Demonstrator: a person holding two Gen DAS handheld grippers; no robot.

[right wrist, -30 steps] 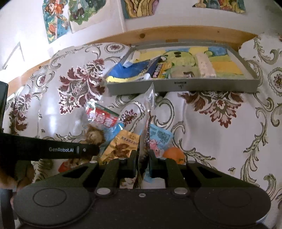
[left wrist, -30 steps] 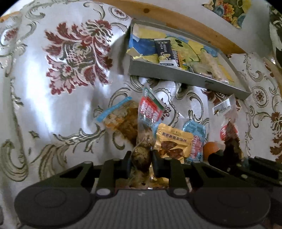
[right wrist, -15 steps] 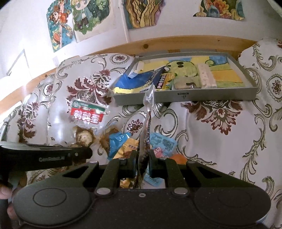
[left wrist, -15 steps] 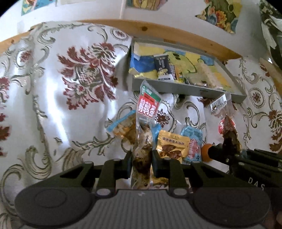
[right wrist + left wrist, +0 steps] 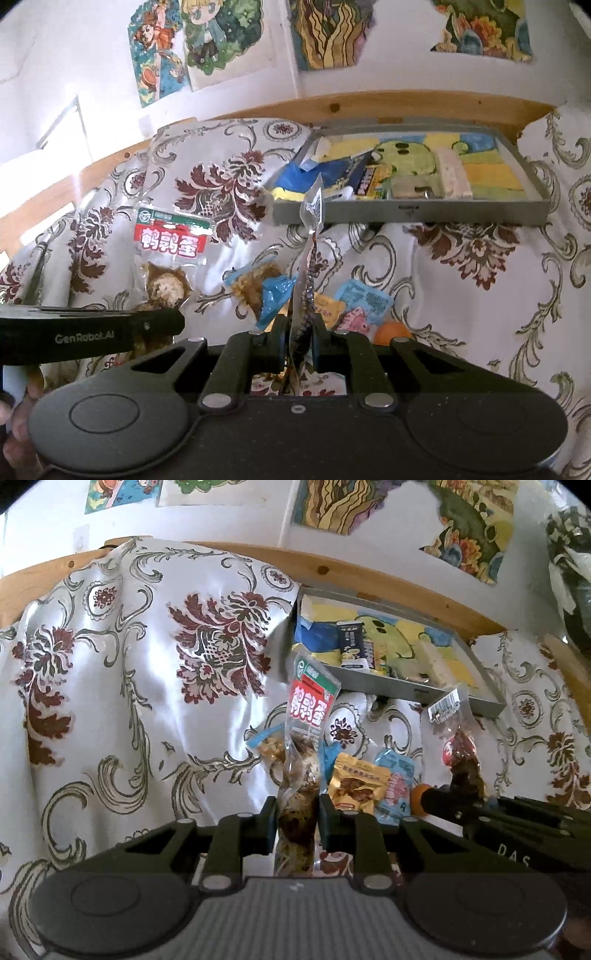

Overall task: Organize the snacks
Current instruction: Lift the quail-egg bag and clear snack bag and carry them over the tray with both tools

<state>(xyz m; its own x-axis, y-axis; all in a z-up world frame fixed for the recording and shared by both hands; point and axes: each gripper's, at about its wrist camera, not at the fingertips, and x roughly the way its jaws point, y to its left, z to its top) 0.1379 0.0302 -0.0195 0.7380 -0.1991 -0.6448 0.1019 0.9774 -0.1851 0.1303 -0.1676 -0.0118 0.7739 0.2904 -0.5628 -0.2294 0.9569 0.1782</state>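
Taken from the left, the quail-egg packet (image 5: 297, 775) is held clear of the cloth, short of the grey tray (image 5: 391, 689) and to its left; it is pinched low down between the jaws of the left gripper (image 5: 297, 821), its red label standing upright above them. Just right of it, on the patterned cloth (image 5: 129, 686) below the tray's front wall, several snacks are left unsorted: a clear packet with a blue edge (image 5: 266, 743), a gold pouch (image 5: 356, 782), a light blue pouch (image 5: 395, 779) and a small orange item (image 5: 416, 800), only partly seen. Further right, a clear bag of dark snack (image 5: 460, 753) is raised in front of the tray's right end, clamped edge-on by the jaws of the right gripper (image 5: 297, 343), which are pressed onto its lower part.

Inside the tray a few items are already laid: a dark wrapped bar (image 5: 352, 644), a pale bar (image 5: 452, 173) and some smaller pieces that cannot be made out. The work is judged to be partly done: two packets are lifted but not yet placed, and at least four remain on the cloth.
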